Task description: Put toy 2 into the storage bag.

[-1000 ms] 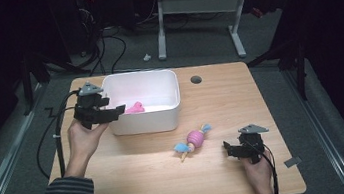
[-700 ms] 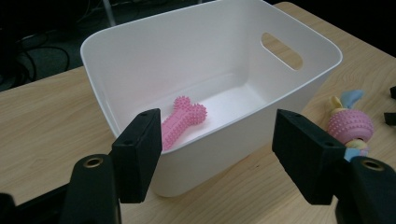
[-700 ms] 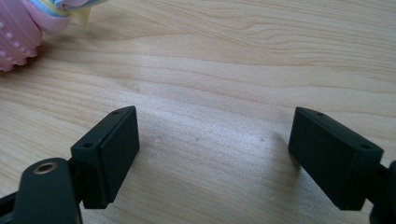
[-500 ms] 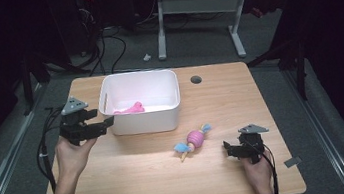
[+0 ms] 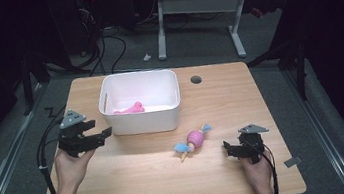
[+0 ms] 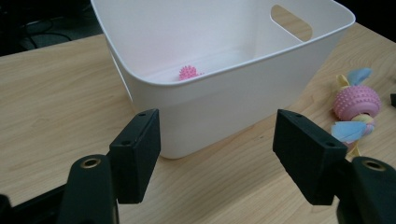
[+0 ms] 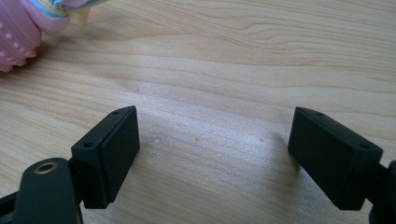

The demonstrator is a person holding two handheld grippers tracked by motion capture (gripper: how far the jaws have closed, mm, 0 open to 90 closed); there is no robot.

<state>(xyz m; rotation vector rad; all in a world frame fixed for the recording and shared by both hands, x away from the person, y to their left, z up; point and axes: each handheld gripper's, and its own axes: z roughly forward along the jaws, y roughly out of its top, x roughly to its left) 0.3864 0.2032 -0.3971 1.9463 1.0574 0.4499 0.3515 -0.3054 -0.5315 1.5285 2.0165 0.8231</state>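
Observation:
A white bin (image 5: 140, 122) stands at the back middle of the wooden table, with a small pink spiky toy (image 5: 131, 109) lying inside. In the left gripper view the bin's corner (image 6: 224, 93) is straight ahead and the pink toy (image 6: 189, 72) peeks over its rim. A pink knobbly ball with blue and yellow ribbons (image 5: 195, 139) lies on the table in front of the bin's right corner. My left gripper (image 5: 100, 136) hovers open and empty beside the bin's left front corner. My right gripper (image 5: 228, 149) is open and low over the table, right of the ball (image 7: 16, 32).
A round cable hole (image 5: 196, 79) sits in the tabletop right of the bin. A grey patch of tape (image 5: 292, 162) lies near the front right corner. Beyond the table are a desk frame (image 5: 233, 23) and floor cables (image 5: 102, 45).
My left gripper has drawn back from the bin's left rim, moving left, toward the near side and lower. The right gripper, ball and bin have stayed put.

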